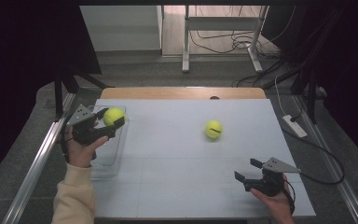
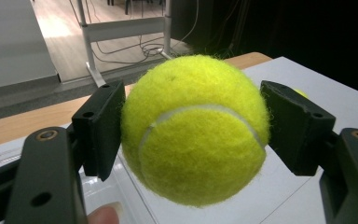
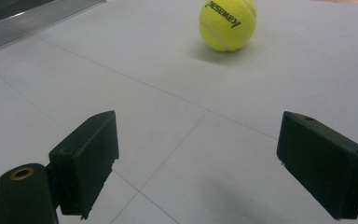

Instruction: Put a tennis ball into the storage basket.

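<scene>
my left claw (image 1: 113, 122) is clamped on a tennis ball (image 1: 113, 116), held above the clear bin (image 1: 116, 156) at the left edge of the surface (image 1: 177, 182); i can't tell what's in the bin. my right claw (image 1: 249, 170) is spread wide, gripping nothing. a second ball (image 1: 213, 129) sits mid-surface.

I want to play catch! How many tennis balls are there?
2. One ball is squeezed in the left gripper above the clear tray; the other ball sits on the table.
</scene>
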Tool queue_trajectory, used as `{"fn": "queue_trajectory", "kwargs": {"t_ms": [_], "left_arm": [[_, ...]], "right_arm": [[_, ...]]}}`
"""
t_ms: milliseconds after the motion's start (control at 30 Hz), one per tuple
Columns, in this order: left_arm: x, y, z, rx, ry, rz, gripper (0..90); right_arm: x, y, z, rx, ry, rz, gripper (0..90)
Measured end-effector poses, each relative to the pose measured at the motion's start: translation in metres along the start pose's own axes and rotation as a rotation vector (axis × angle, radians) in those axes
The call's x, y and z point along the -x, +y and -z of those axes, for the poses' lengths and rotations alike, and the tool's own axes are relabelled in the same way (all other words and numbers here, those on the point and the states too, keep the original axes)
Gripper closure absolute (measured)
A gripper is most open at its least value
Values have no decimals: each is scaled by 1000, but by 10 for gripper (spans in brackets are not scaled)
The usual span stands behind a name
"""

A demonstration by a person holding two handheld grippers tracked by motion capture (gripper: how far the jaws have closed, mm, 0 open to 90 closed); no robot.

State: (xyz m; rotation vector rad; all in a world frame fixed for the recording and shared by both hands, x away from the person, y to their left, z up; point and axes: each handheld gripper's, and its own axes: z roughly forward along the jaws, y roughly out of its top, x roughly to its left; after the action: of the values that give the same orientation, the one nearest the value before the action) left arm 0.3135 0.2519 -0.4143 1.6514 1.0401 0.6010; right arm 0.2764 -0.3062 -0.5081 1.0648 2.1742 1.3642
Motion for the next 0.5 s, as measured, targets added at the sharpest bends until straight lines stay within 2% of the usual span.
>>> {"fn": "queue_trajectory", "kwargs": {"t_ms": [500], "left_arm": [[-7, -2, 1, -7, 18, 15, 271]], "right_arm": [[0, 0, 0, 0, 1, -1, 128]]}}
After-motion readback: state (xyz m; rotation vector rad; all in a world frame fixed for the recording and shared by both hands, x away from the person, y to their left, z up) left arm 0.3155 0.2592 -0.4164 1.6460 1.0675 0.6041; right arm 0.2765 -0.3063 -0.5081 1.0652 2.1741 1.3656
